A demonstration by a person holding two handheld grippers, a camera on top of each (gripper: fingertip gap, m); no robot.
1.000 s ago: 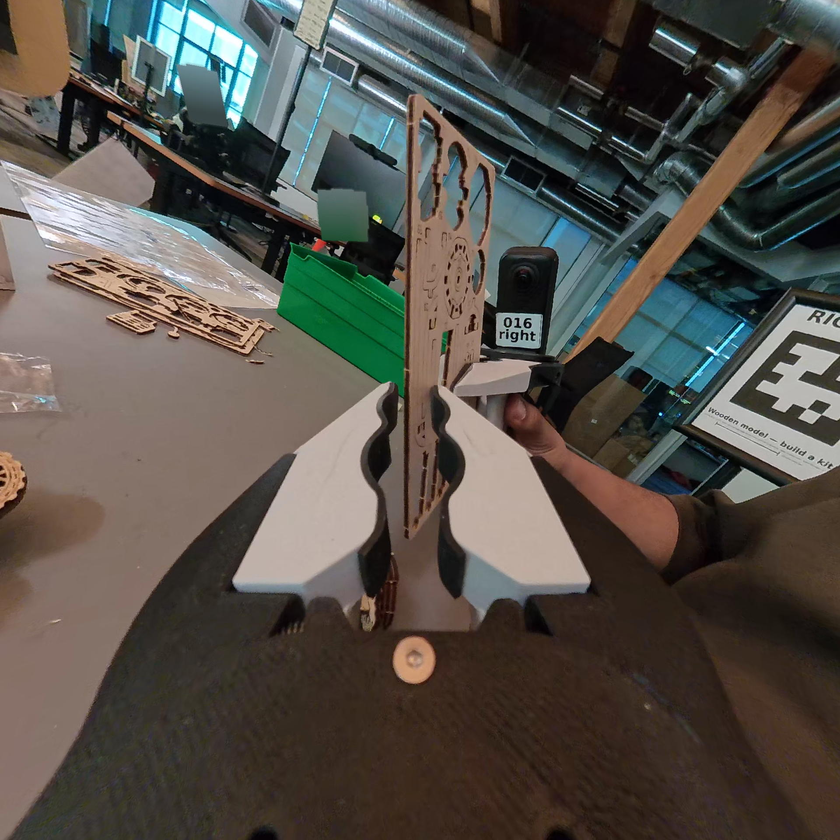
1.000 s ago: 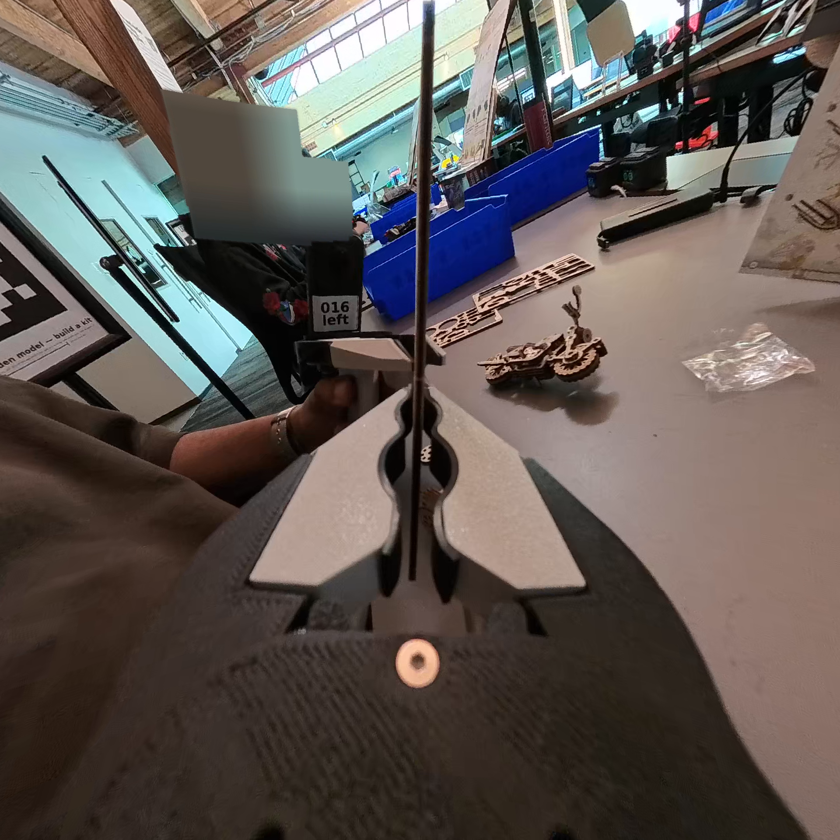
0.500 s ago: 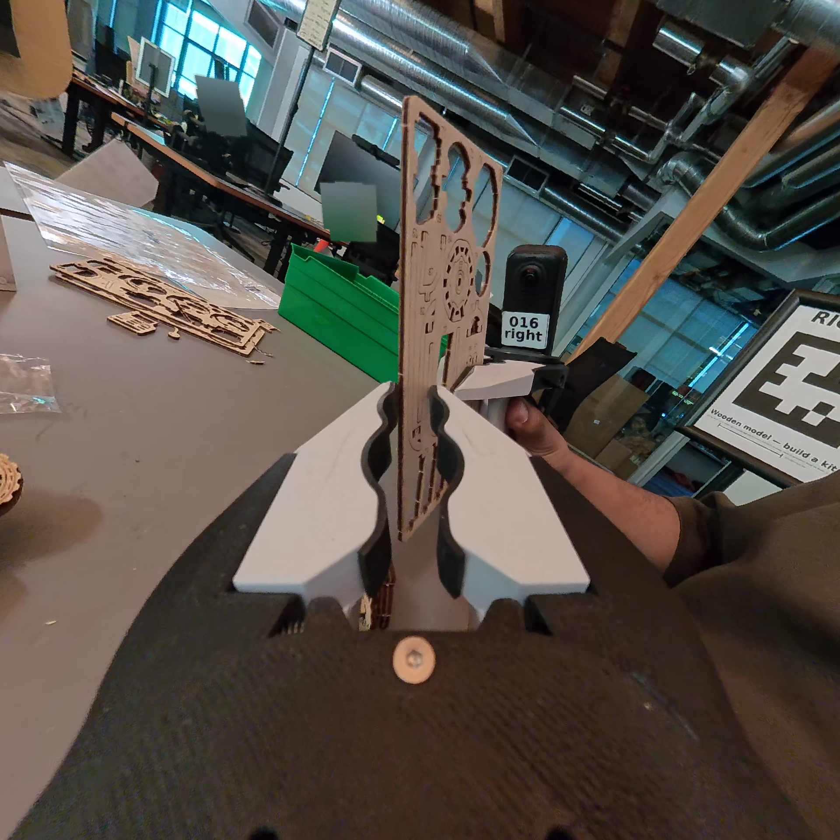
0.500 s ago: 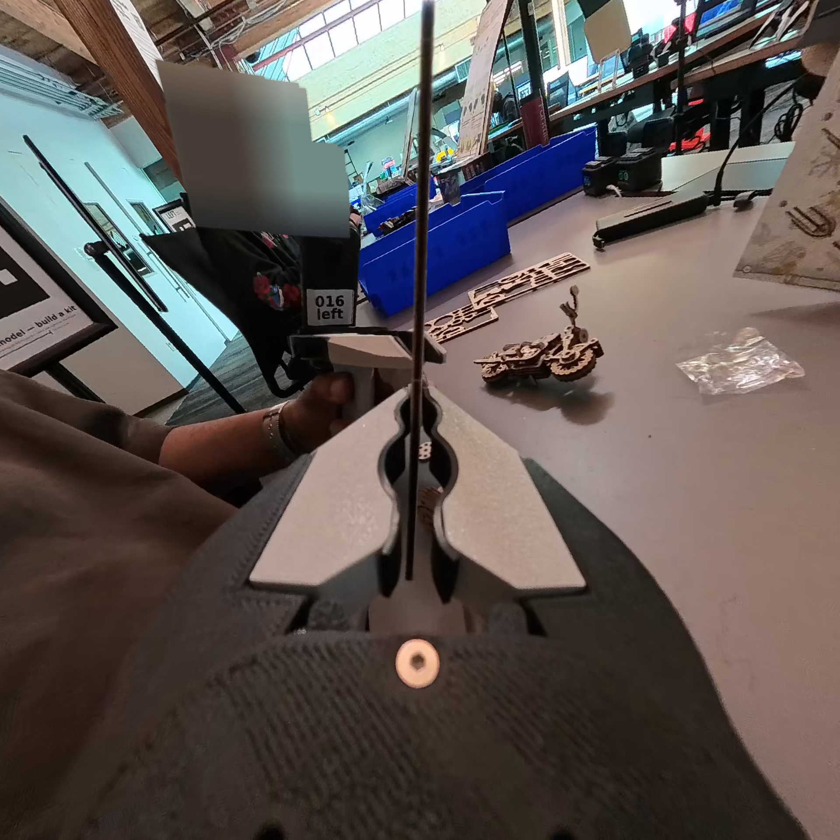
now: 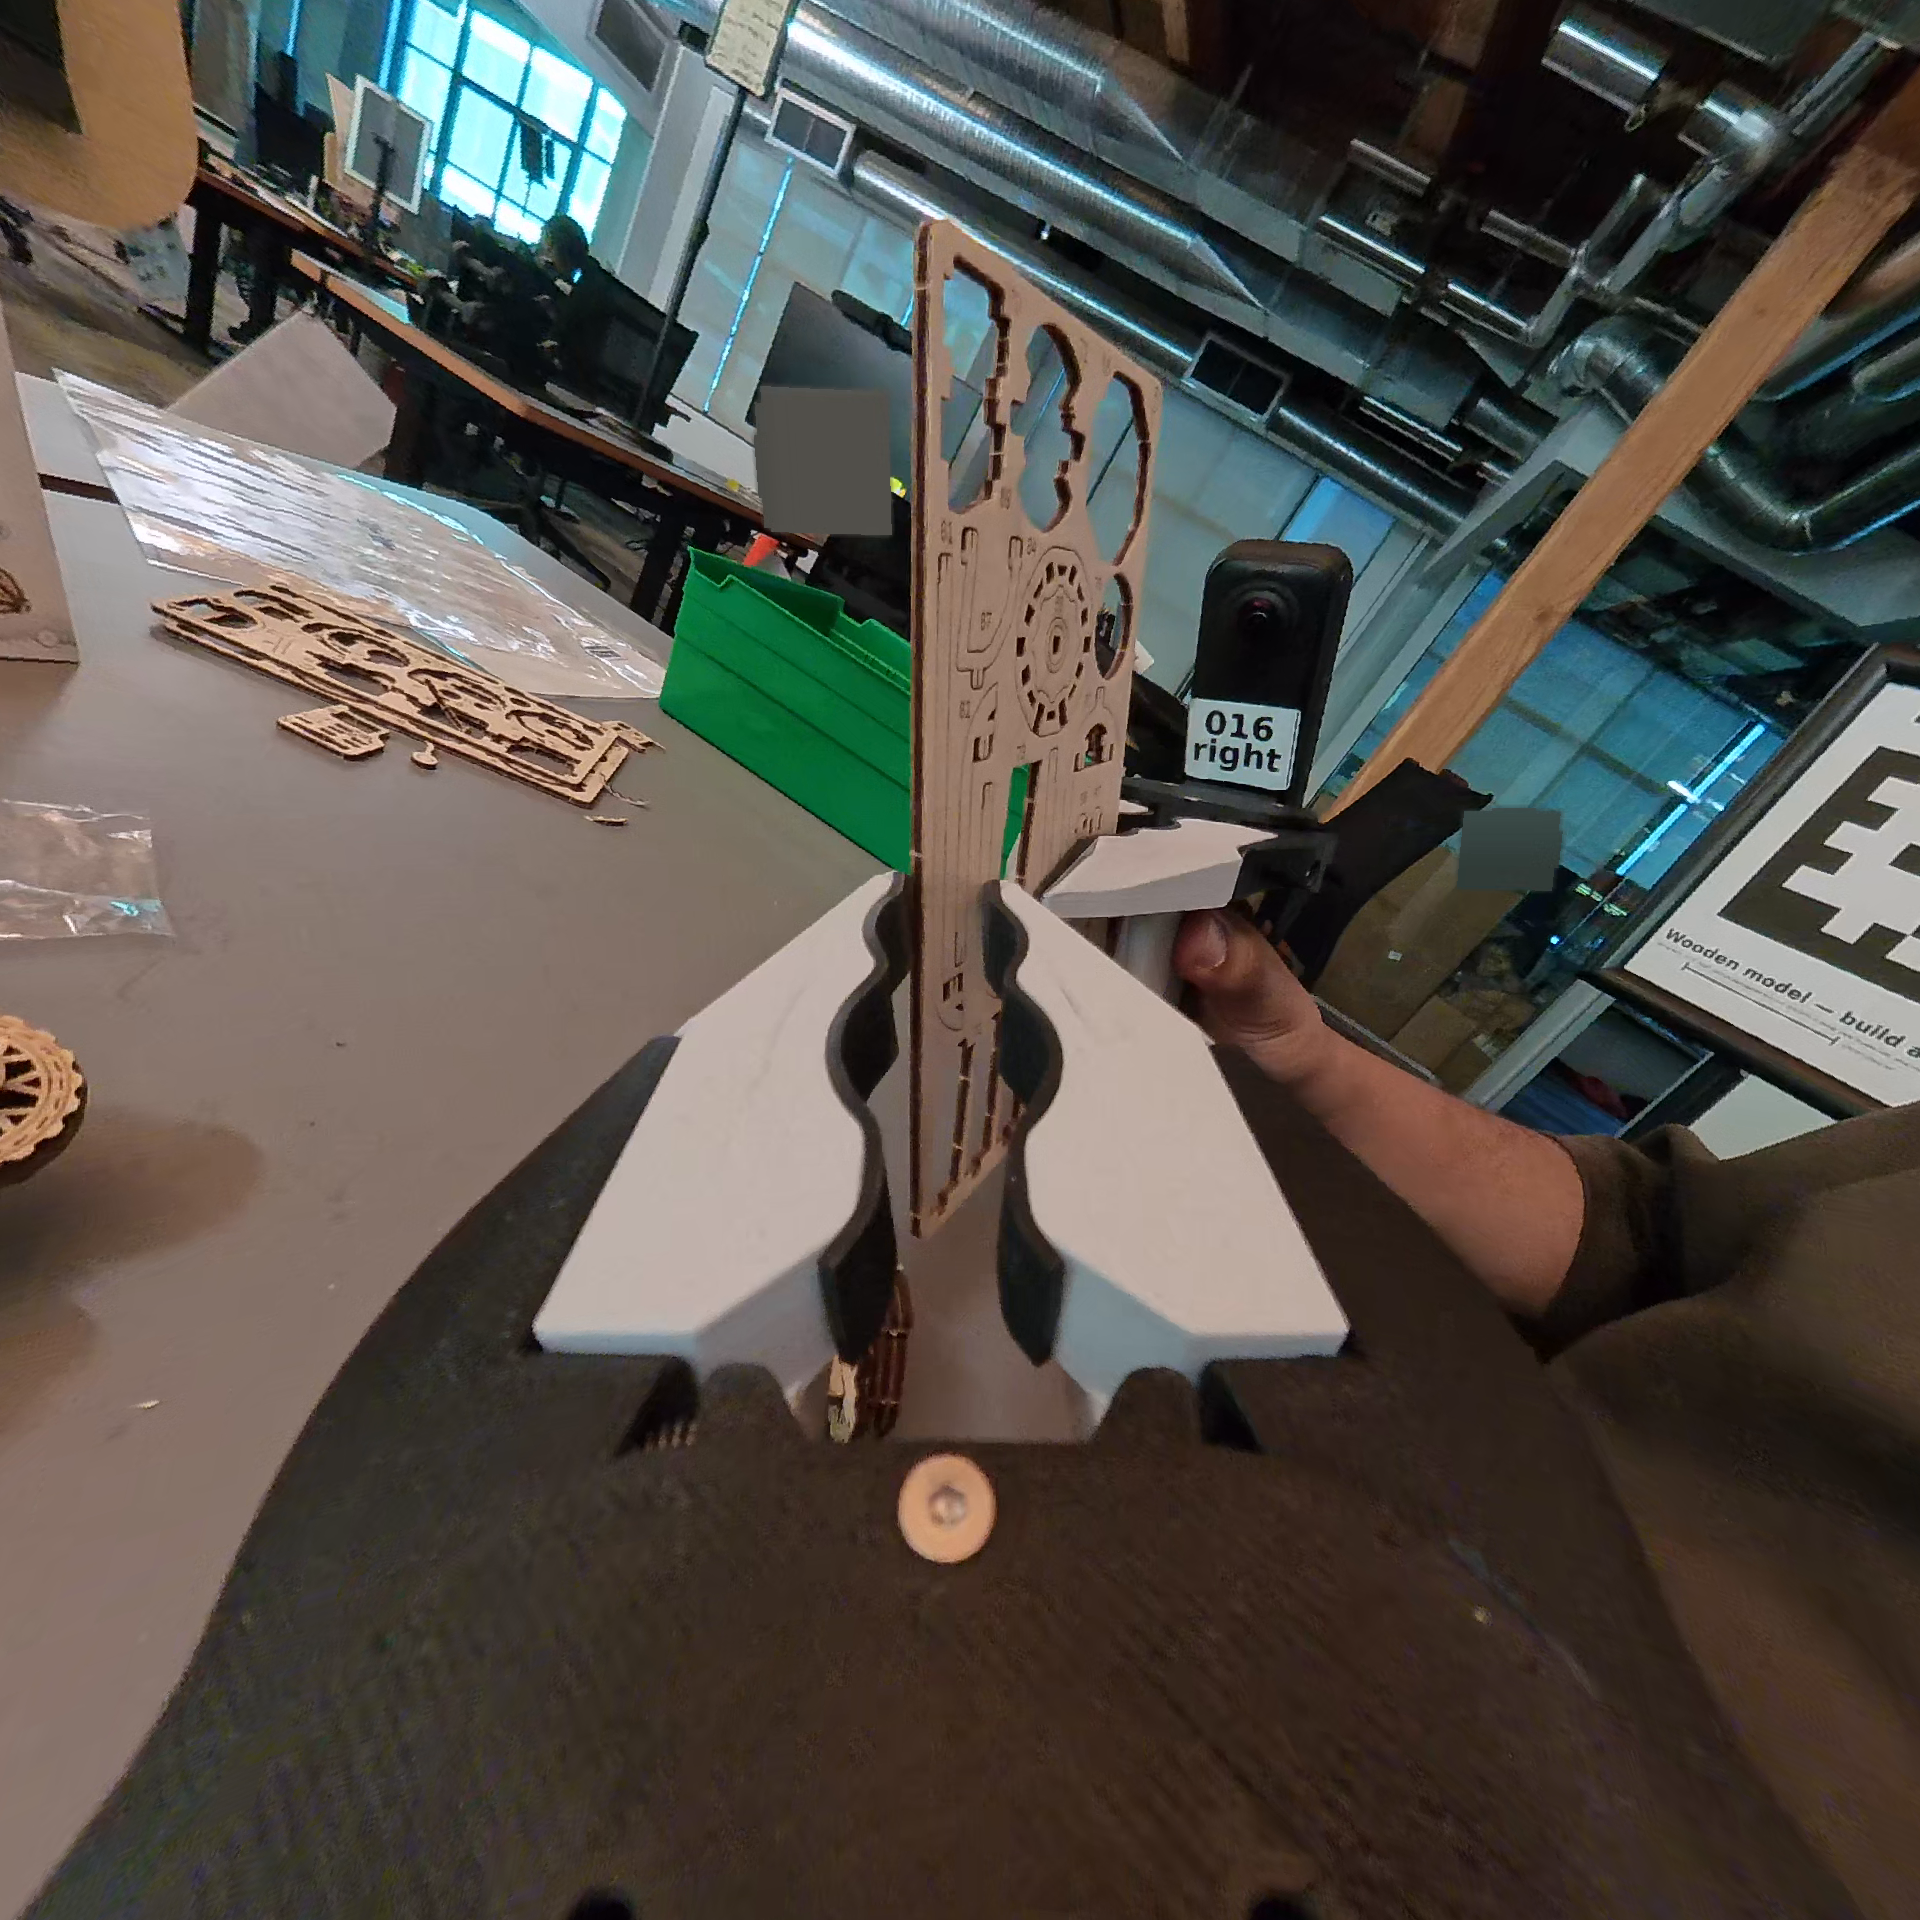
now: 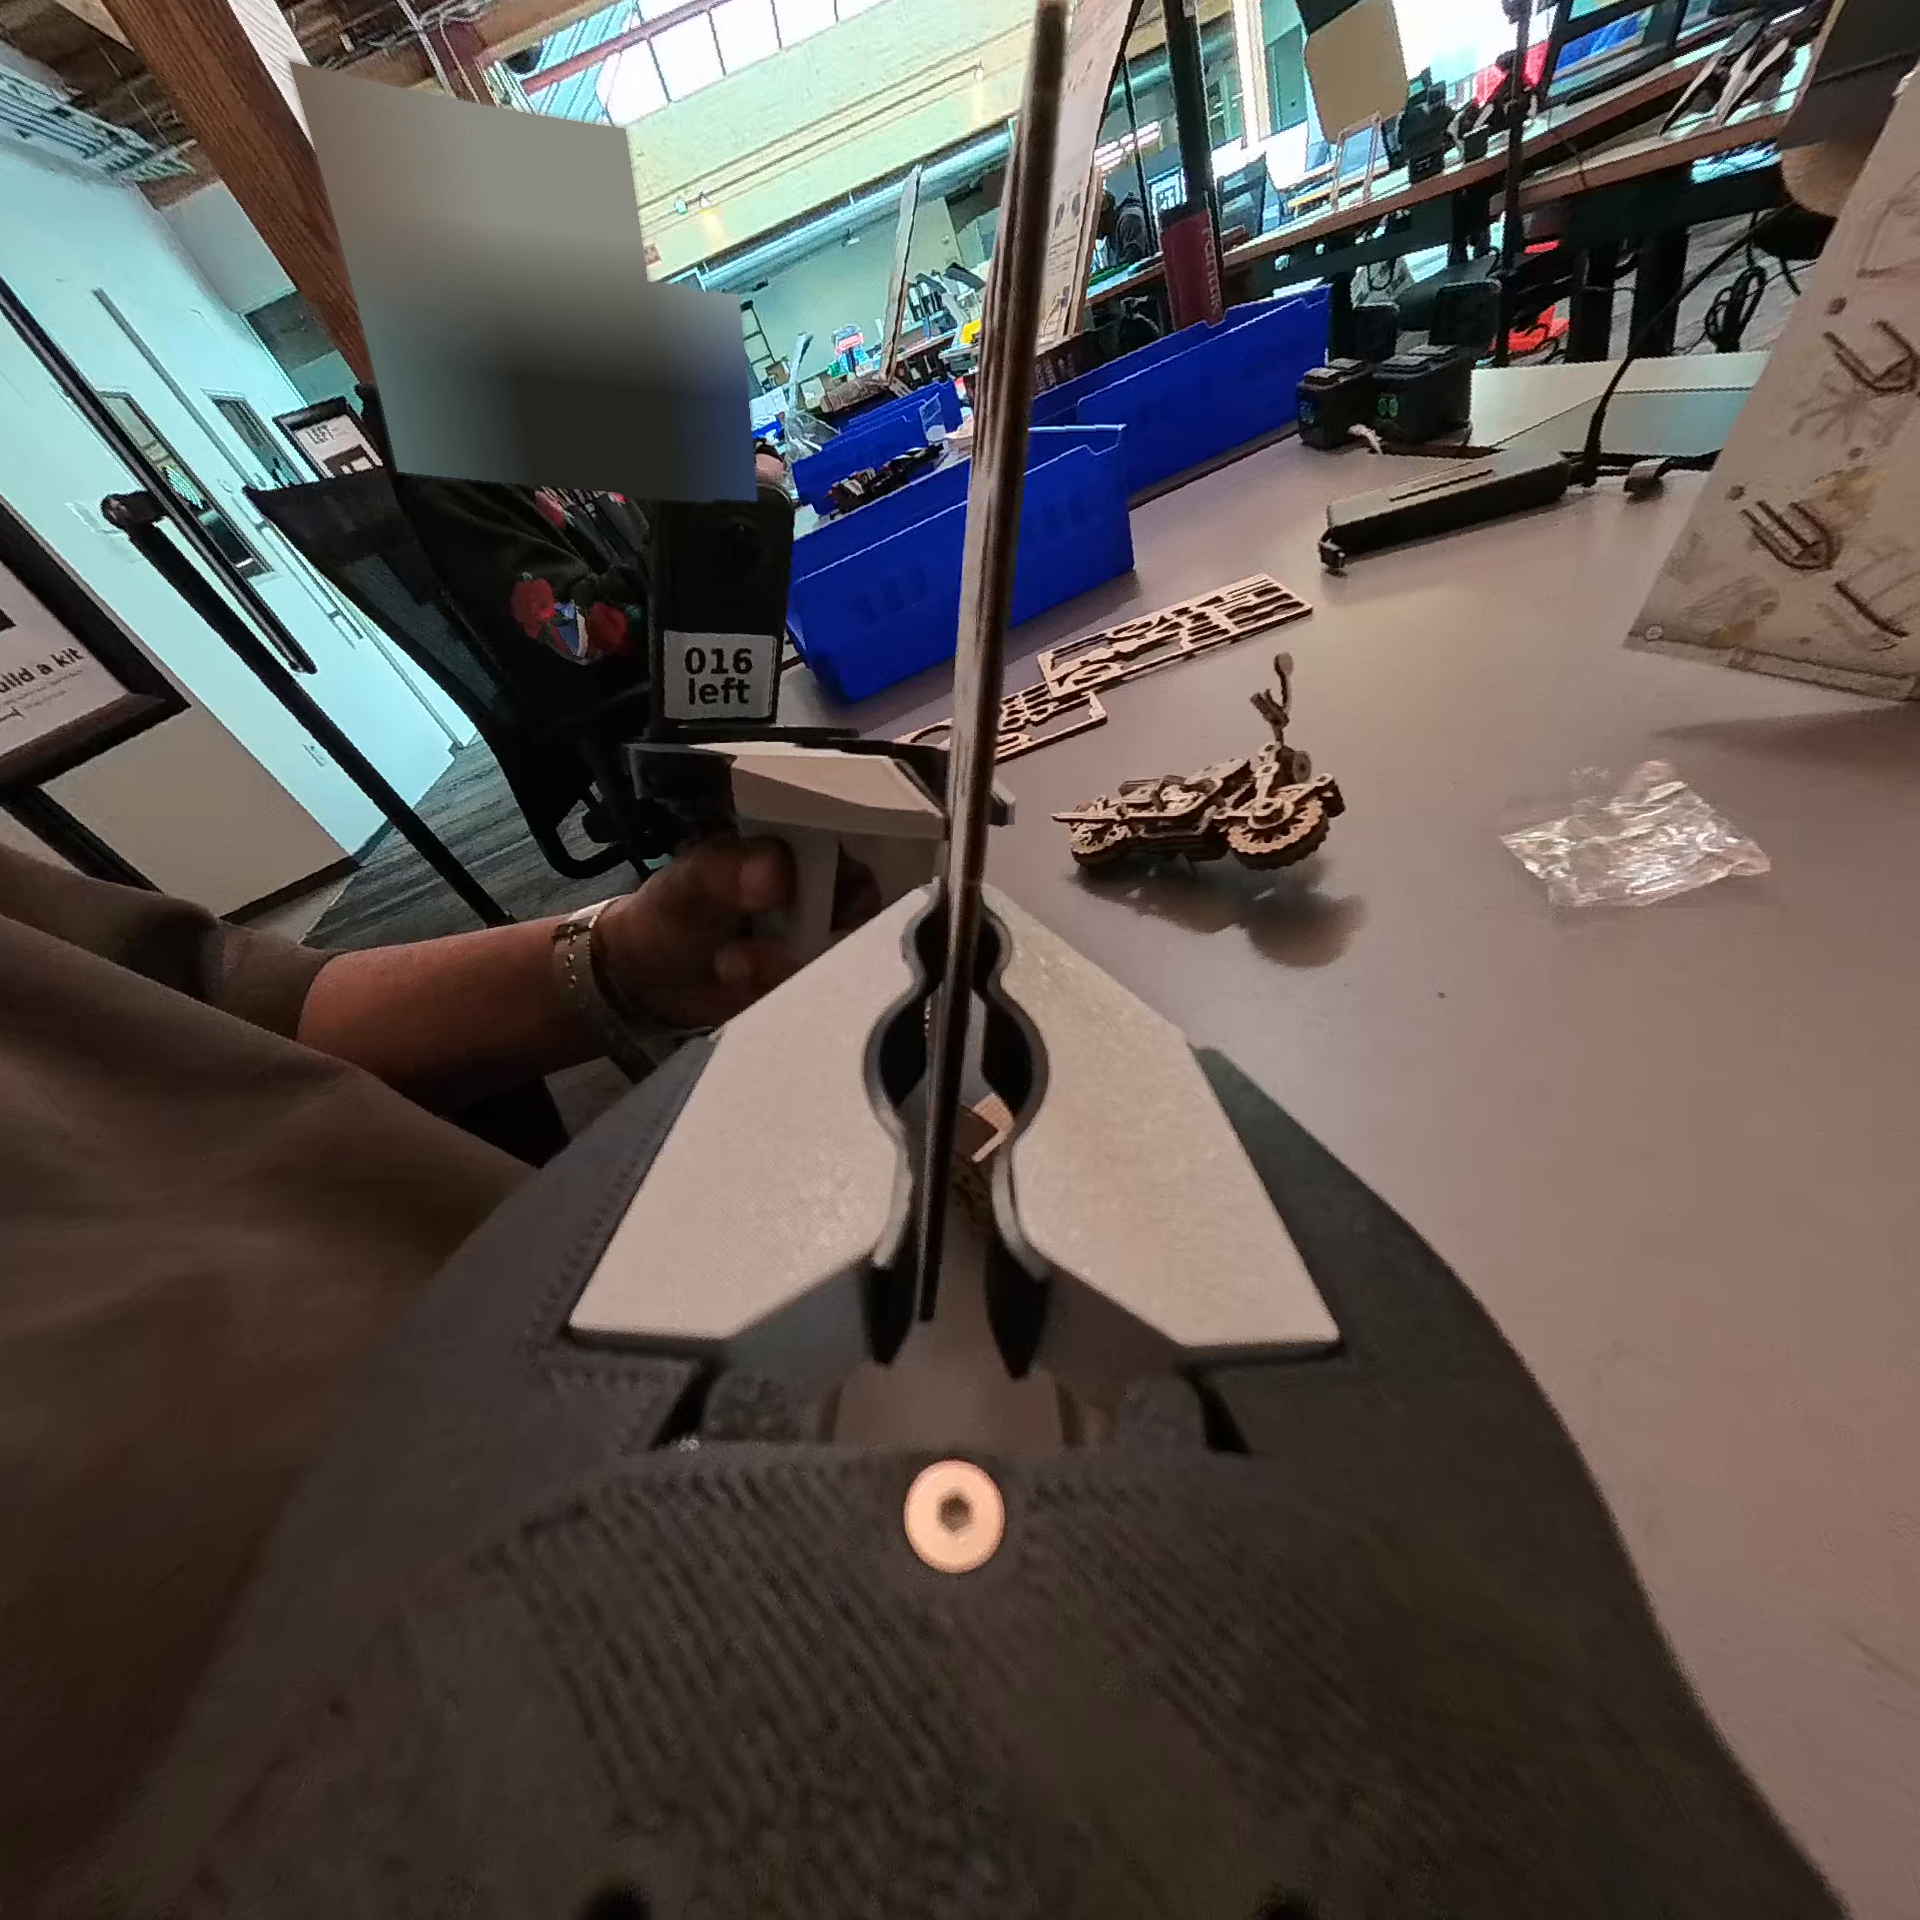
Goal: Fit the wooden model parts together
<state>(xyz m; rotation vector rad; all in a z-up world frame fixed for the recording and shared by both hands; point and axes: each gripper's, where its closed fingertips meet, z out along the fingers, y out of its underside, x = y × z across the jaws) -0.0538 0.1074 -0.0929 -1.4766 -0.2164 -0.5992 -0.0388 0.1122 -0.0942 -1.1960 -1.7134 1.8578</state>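
Pinches a thin wooden parts sheet point(image 6: 997, 520) in the right tool point(image 6: 961, 914), fingers pressed together on it near their tips, sheet seen edge-on and rising upright, leaning slightly. Shows the same sheet in the left wrist view standing in the gap of the left tool point(image 5: 940, 894), face turned partly to the camera, with several cut-outs already empty near the top. Cannot tell whether the left tool's pads actually grip the sheet or only flank it. Reaches the sheet's far side with the right tool's tip, gripped by a hand point(image 5: 1247, 987).

Ahead and right of the right tool: a part-built wooden motorcycle point(image 6: 1205, 810) on the grey tabletop point(image 6: 1558, 1143), a clear plastic bag point(image 6: 1631, 831) beyond it. Ahead and left of the left tool: flat wooden frets point(image 5: 405, 686), with a green bin point(image 5: 790, 707) just behind the sheet.
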